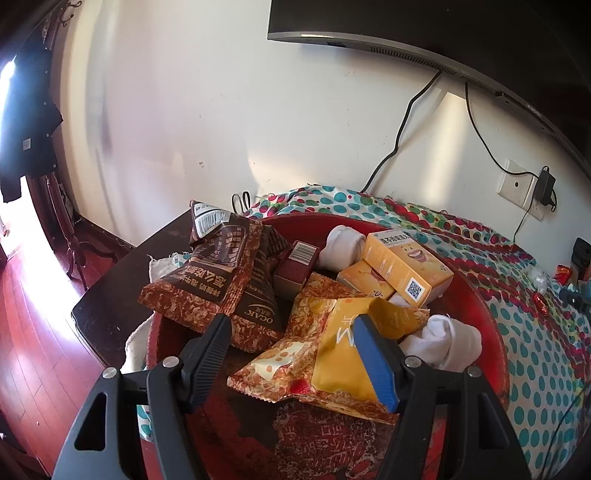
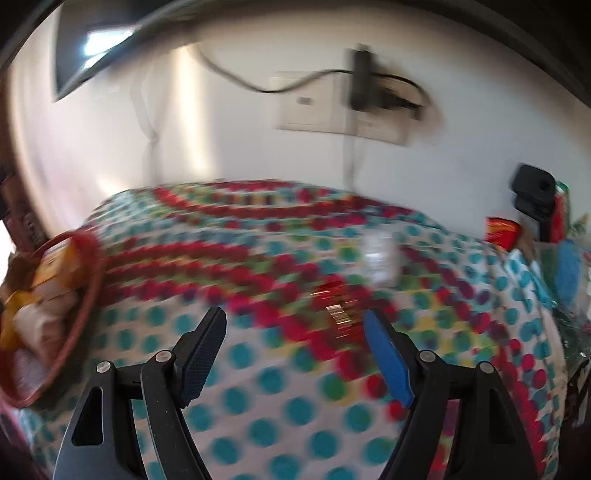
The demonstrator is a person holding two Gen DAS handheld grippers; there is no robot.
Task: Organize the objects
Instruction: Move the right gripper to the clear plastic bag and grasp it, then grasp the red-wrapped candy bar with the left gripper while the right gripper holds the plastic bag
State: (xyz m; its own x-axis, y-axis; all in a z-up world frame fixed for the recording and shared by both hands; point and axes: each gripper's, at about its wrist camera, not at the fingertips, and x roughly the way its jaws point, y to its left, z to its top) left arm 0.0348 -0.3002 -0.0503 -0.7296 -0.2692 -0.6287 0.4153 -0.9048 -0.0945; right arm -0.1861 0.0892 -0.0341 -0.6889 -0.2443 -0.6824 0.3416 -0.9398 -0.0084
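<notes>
A blurred view shows the right tool (image 2: 295, 354), its jaws apart with nothing between them, above a surface covered in a dotted cloth (image 2: 258, 387). A small red wrapped sweet (image 2: 338, 308) lies just ahead. A red basket (image 2: 79, 291) of packets sits at left; a wall socket (image 2: 332, 107) hangs behind.

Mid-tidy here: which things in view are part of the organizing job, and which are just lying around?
Job items:
red tray
brown snack bag
yellow packet
yellow boxes
white socks
red-wrapped candy on the dotted cloth

Lying about:
monitor
wall socket with charger
scissors
</notes>
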